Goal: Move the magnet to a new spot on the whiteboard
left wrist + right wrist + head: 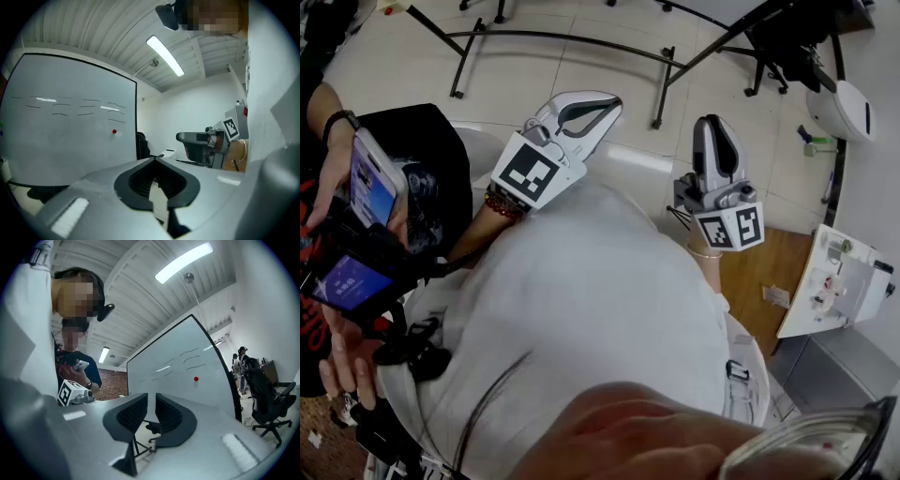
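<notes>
Left claw (154, 161) and right claw (151, 398), both closed to a narrow slit, holding nothing; red magnet (196, 378) on whiteboard (173, 373), well ahead of the 2 claws.

A bystander in a dark top (431, 169) holds a phone (373, 178) at the left of the head view, near a black tubular frame (664, 86) standing on the pale tiled floor (609, 84). In the right gripper view a long ceiling lamp (183, 262) glows overhead, and a black office chair (268, 404) stands at the right.

The person wears a white cloth shirt (600, 309), a dark beaded bracelet (502, 204) at its ten o'clock and a thin bangle (705, 252) at two o'clock.
</notes>
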`<state>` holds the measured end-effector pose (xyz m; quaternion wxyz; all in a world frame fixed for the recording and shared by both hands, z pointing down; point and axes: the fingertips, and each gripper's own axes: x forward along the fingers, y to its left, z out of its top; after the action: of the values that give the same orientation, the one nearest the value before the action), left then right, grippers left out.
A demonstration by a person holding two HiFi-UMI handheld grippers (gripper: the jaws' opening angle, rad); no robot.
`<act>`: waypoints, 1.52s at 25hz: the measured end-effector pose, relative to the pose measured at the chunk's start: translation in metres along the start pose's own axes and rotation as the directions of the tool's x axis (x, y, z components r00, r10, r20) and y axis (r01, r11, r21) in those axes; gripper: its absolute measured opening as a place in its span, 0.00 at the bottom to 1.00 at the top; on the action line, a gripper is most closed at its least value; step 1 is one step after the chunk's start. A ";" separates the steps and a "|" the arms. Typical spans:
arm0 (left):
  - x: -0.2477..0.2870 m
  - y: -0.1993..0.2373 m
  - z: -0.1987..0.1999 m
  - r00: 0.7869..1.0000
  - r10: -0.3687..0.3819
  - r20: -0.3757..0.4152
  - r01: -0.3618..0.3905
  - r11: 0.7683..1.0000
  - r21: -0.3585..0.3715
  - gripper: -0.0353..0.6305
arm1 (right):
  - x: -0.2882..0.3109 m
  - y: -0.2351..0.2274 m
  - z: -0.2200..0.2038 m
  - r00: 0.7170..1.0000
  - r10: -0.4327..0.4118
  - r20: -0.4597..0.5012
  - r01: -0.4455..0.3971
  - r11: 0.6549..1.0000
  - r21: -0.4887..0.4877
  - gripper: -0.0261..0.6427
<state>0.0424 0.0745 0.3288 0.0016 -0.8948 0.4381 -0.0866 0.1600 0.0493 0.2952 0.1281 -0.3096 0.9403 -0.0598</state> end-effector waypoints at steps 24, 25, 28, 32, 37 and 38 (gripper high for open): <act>0.091 0.005 0.006 0.997 -0.069 0.027 0.070 0.997 -0.035 0.06 | -0.004 -0.090 0.023 0.994 -0.110 -0.005 0.110 0.992 -0.055 0.14; 0.091 0.005 0.006 0.998 -0.068 0.018 0.068 0.997 -0.037 0.06 | -0.003 -0.091 0.024 0.993 -0.115 -0.002 0.115 0.992 -0.057 0.14; 0.097 0.017 0.009 0.998 -0.064 0.013 0.064 0.997 -0.048 0.06 | 0.013 -0.101 0.024 0.991 -0.136 -0.004 0.136 0.989 -0.059 0.14; 0.115 0.072 -0.002 0.999 -0.049 0.014 0.050 0.998 -0.037 0.06 | 0.074 -0.132 0.016 0.981 -0.195 -0.011 0.193 0.977 -0.088 0.18; 0.128 0.147 0.007 0.999 -0.036 0.037 0.037 0.999 -0.032 0.06 | 0.179 -0.169 0.031 0.968 -0.252 0.012 0.250 0.950 -0.188 0.27; 0.130 0.170 0.007 0.999 -0.035 0.035 0.036 0.999 -0.030 0.06 | 0.207 -0.175 0.033 0.965 -0.263 0.021 0.261 0.942 -0.209 0.28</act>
<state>-0.0114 -0.1324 0.3288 -0.0062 -0.9038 0.4231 -0.0642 0.1076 -0.2160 0.2547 0.0824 -0.4433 0.8923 0.0223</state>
